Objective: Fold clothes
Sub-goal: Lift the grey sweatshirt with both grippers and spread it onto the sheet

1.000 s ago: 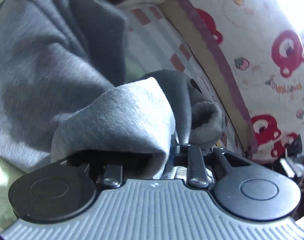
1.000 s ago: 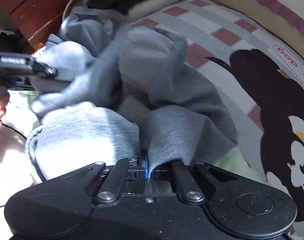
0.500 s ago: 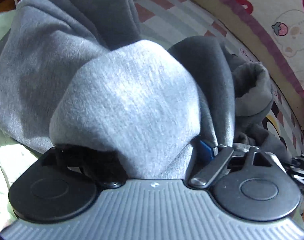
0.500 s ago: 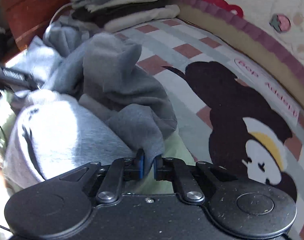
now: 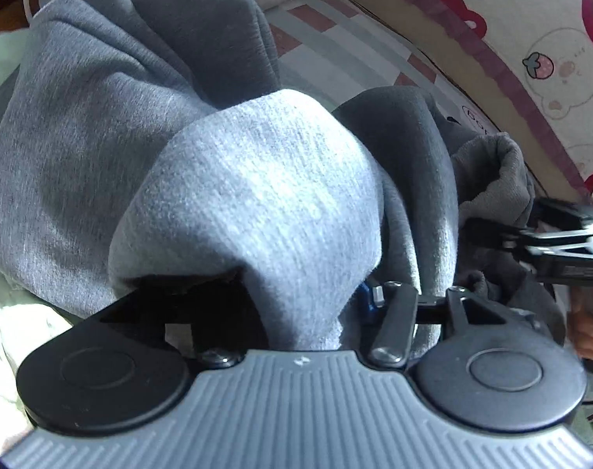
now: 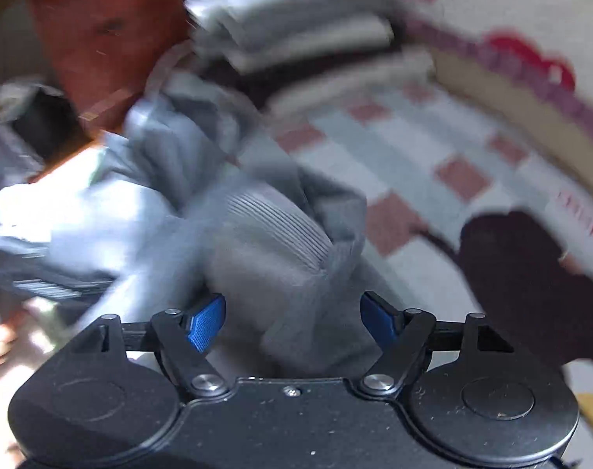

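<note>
Grey garment of matt, finely knitted cloth with a ribbed cuff; right gripper of dusty matt black plastic with textured blue pads and bright metal rivets; checked bedsheet of smooth printed cloth; glossy reddish wood furniture.

Both wrist views angled down, pressed close, sharing the grey sweatshirt

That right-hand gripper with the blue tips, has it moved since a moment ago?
Yes. The right gripper has swung toward the folded stack, away from the dark bear print, its jaws opening around the grey sweatshirt.
</note>
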{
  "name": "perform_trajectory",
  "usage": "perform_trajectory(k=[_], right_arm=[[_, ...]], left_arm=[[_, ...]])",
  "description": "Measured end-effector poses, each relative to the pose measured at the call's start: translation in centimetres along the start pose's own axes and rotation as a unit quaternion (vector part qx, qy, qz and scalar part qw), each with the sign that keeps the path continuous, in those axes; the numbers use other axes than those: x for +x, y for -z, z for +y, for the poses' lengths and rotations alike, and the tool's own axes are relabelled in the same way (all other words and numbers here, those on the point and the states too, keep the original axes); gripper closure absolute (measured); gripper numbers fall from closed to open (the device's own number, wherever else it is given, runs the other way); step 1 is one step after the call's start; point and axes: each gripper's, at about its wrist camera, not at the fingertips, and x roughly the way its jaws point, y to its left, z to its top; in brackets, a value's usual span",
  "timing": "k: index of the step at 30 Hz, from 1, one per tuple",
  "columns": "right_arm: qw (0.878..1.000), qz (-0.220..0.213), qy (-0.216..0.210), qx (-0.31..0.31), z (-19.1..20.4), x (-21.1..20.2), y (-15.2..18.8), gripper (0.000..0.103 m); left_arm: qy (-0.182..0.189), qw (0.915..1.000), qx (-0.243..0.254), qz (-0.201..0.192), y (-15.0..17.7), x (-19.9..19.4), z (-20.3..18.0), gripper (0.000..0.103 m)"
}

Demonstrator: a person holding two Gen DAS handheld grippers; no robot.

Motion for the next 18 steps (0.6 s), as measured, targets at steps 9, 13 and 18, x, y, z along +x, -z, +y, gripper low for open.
perform_trajectory(k=[9, 13, 18], right_arm=[[0.968, -0.182, 0.161, 0.06, -2.1, -14.8, 0.9, 0.097], [0.93, -0.241, 0.261, 0.098, -5.4, -25.7, 2.6, 0.097], [0.888, -0.258, 0.354, 0.141, -9.6, -36.3, 5.5, 0.097]], left_arm=[[-0.025, 0.995, 0.072, -0.065, -1.7, -3.8, -5.4, 0.086], [-0.011, 0.9837, 0.127, -0.127, -4.7, -7.1, -10.9, 0.086], [0.085, 0.9685, 0.185, -0.143, -10.0, -7.2, -20.5, 0.086]])
